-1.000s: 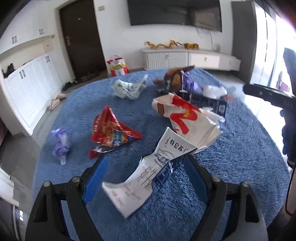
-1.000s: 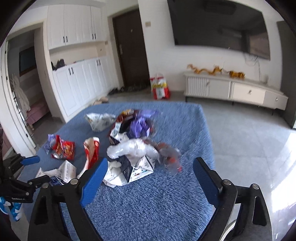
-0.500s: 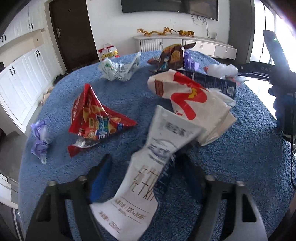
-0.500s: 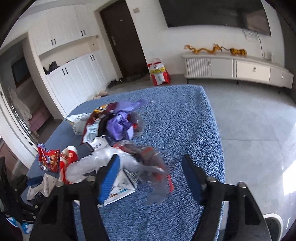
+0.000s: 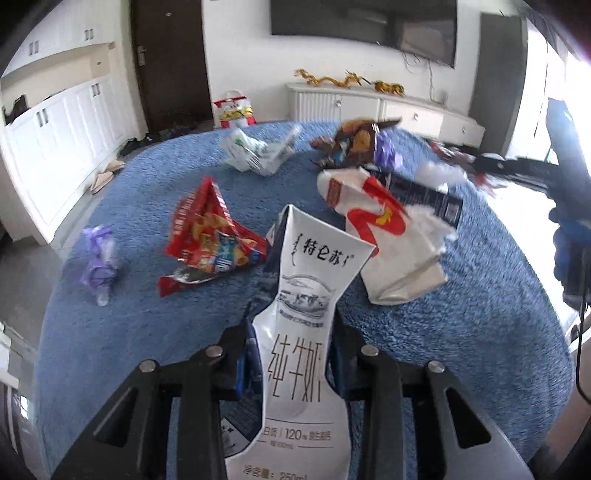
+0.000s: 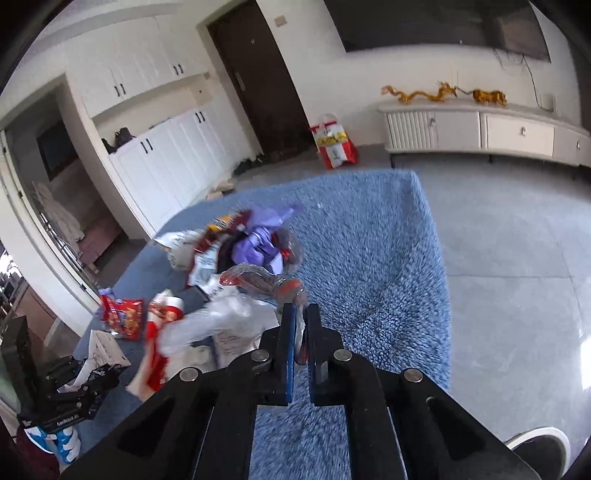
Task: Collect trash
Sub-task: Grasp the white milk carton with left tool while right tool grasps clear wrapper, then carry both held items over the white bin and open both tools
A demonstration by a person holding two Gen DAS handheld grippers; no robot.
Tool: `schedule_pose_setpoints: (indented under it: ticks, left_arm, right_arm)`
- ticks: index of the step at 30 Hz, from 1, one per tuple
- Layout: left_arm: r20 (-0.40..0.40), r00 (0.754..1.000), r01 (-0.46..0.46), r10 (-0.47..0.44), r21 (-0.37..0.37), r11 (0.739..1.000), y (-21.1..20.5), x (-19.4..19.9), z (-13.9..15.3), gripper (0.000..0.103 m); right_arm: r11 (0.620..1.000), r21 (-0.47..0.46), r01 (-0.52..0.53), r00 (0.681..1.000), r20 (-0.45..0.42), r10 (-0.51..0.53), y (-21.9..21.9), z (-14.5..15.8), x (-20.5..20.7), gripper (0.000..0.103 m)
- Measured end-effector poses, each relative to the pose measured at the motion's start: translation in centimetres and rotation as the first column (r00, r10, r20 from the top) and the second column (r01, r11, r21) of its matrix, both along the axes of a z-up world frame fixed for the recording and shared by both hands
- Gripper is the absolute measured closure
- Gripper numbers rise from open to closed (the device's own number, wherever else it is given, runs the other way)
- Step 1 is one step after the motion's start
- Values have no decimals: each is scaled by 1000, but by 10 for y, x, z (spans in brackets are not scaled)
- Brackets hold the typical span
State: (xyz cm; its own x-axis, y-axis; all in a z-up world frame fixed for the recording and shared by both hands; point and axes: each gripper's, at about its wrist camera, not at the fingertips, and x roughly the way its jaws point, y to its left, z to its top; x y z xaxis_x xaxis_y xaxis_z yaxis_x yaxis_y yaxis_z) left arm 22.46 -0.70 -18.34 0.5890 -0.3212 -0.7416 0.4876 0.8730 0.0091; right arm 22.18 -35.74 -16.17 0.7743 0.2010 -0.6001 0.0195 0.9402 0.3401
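Left fingers closing on flattened white milk carton, right fingers pinching crinkly clear wrapper, shaggy blue rug

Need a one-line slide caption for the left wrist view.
Left hand-held gripper closing on a flattened white milk carton above a blue rug strewn with wrappers.

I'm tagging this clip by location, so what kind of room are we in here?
Most likely a home living room: a wall-mounted TV hangs above a low white cabinet, white built-in cupboards stand beside a dark door, and a blue shag rug is strewn with wrappers.
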Motion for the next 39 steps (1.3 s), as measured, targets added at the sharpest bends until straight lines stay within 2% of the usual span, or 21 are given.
schedule_pose_setpoints:
  ticks: [4,7,12,16,20,23,29,31,34,39]
  left_arm:
    - [25,999,-40,41,-43,998,14,-17,25,71]
    - [57,997,-44,47,-49,998,17,-34,43,71]
    - [99,995,8,-2,-53,999,-3,-68,72,71]
    - [114,989,96,-90,-49,994,-44,-94,87,71]
    - [89,973,218,-214,-35,975,-111,-113,89,71]
    - [54,949,312,-310,-20,950,-167,-127,82,71]
    - [-49,874,484,-483,-6,875,-286,-152,50,70]
    - [-88,852,518,-516,0,855,-325,-156,36,70]
    - [-151,831,540,-536,-18,842,-364,-159,19,70]
    - [-212,816,545,-537,-26,838,-412,-157,-6,70]
  right_arm:
    - [1000,-4,-7,998,58,7,3,29,-32,98]
    - [1000,-20,-6,996,90,8,1,44,-63,98]
    - [998,-35,58,991,121,-54,-23,58,-126,98]
    - [986,-83,144,985,111,-135,-53,57,-176,98]
    - [966,-115,233,972,60,-228,-89,35,-219,98]
    - [935,-150,321,945,-6,-326,-120,9,-249,97]
    - [900,-129,417,895,-115,-431,-168,-42,-281,96]
    - [893,-124,433,881,-150,-448,-177,-57,-283,95]
    - [889,-120,442,869,-191,-457,-189,-75,-280,94]
    - [880,-95,465,853,-220,-474,-203,-96,-271,94]
